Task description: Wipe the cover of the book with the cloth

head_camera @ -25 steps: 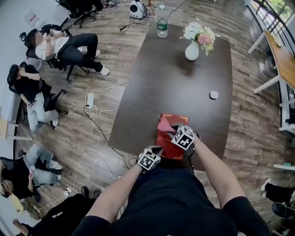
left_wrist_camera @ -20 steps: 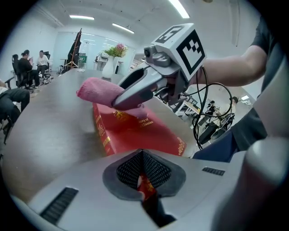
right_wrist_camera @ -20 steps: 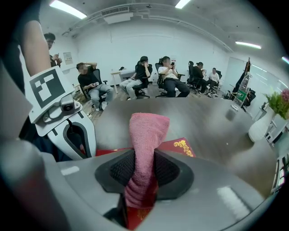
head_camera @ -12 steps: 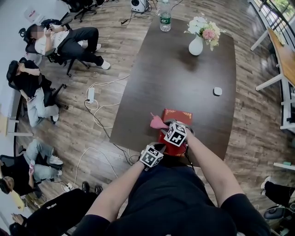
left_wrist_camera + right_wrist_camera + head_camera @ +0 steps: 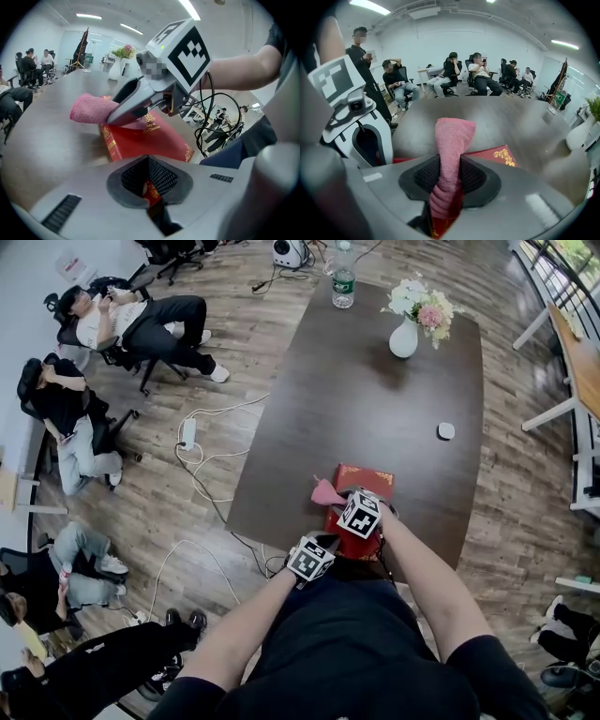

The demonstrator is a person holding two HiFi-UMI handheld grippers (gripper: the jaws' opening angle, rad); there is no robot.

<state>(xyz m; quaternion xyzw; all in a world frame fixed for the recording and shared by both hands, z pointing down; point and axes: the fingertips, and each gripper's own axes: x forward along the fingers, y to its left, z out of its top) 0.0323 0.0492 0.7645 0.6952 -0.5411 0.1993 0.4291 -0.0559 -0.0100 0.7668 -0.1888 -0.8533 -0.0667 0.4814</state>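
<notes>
Two handheld tools, left gripper (image 5: 151,194) clamping a red book (image 5: 140,140) by its near edge, right gripper (image 5: 446,199) pinching a pink cloth (image 5: 453,136) over the cover.

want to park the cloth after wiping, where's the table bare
The widest bare stretch of table lies between the vase and the book, left of the small white object. The near edge is crowded: the left gripper clamps the book and the right gripper holds the cloth at its left edge.
</notes>
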